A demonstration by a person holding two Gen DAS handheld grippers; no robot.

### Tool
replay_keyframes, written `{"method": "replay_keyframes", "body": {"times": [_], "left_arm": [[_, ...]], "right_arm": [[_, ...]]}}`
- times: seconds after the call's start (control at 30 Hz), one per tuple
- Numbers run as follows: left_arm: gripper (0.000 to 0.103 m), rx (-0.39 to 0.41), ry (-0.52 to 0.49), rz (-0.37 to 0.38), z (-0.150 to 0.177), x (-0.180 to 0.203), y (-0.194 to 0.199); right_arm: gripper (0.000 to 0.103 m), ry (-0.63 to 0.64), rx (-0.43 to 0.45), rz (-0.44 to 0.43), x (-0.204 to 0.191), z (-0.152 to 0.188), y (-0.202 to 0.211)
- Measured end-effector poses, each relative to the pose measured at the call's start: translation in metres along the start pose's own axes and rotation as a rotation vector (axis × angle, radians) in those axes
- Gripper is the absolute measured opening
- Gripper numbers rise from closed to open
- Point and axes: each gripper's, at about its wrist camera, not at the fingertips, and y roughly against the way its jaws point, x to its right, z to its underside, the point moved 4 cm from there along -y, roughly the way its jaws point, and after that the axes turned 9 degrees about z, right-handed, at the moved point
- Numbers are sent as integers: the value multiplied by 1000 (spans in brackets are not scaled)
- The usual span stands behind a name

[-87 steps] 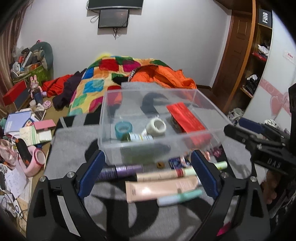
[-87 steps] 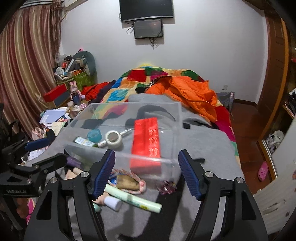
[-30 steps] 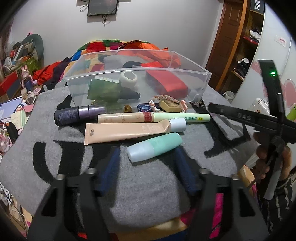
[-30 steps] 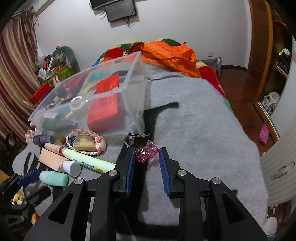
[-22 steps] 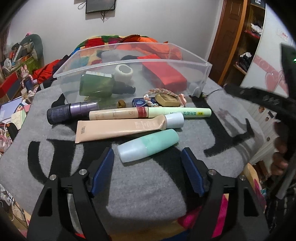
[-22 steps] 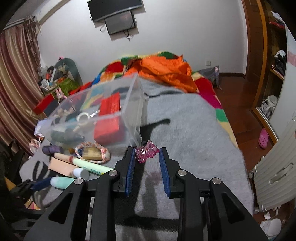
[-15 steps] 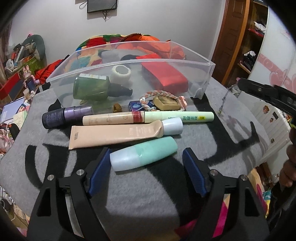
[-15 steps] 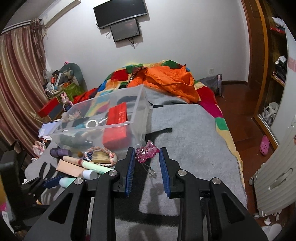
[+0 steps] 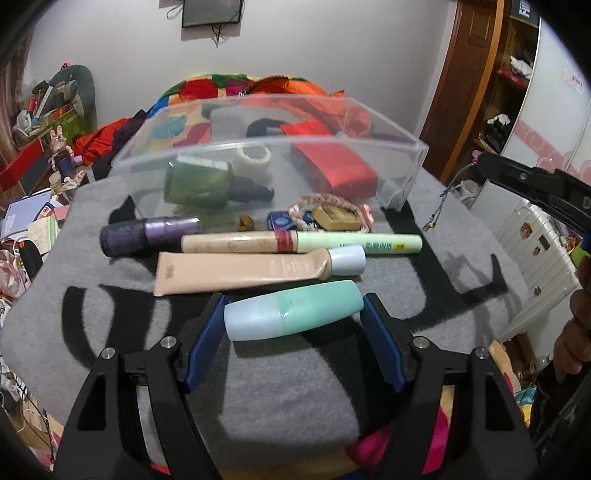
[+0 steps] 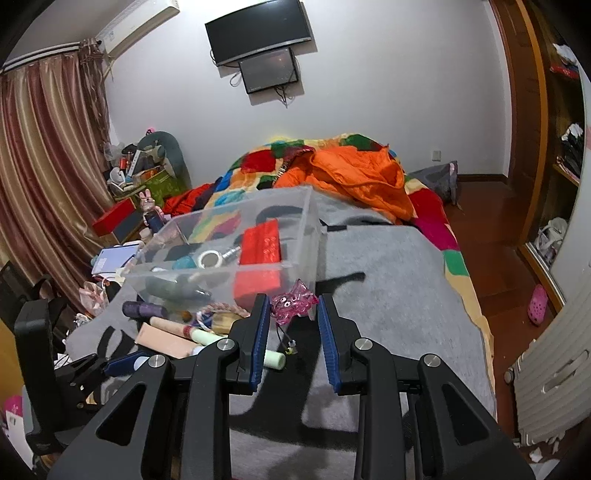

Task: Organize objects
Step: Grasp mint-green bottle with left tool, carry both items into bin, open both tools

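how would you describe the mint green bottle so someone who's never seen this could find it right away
Start at the clear plastic bin on the grey blanket; a row of tubes lies in front of it. The mint green bottle is nearest the camera, lying between the left hand-held gripper's open fingers. It alone is short, plump and pale-capped, unlike the long beige tube.

White walls [image 10: 388,92], a dark wall-mounted screen [image 10: 258,29] above a smaller one, striped reddish curtains [image 10: 40,177] at left, wooden wardrobe [image 10: 546,129] at right — shelves open, red-brown floor [image 10: 491,258], bed with patchwork quilt [image 10: 295,151]
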Motion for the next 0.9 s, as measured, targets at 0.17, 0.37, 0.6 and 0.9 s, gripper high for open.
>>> {"method": "replay_keyframes", "body": {"times": [0.17, 0.37, 0.6, 0.9], "left_arm": [[73, 67, -12, 11, -14, -4, 26], [73, 134, -29, 9, -37, -12, 47], [73, 191, -37, 2, -66, -21, 57], [73, 200, -56, -31, -96, -33, 41]], "right_arm": [[24, 25, 33, -8, -11, -13, 7], [24, 51, 79, -16, -26, -33, 13], [24, 79, 110, -30, -43, -56, 2], [24, 87, 79, -54, -59, -69, -31]]}}
